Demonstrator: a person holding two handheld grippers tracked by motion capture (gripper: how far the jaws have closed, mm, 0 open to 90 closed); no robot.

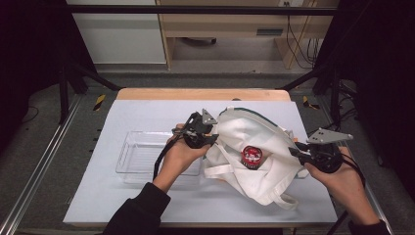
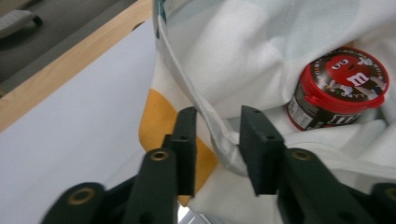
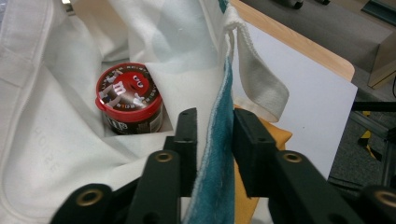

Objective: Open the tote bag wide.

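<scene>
A clear plastic tray [image 1: 134, 156] sits on the white table [image 1: 147, 115], left of centre

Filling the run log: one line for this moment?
left gripper: around bag edge | right gripper: around bag rim | candy tub: inside bag

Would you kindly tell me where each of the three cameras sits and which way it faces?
High view: above the person's side, looking forward and down on the table; both forearms, left gripper and right gripper hold the white bag open.
Left gripper view: rides the left gripper, looks along its jaws at the bag's edge.
Right gripper view: rides the right gripper, jaws astride the bag's teal edge.
Shared: all show the red-lidded can inside the bag.
</scene>
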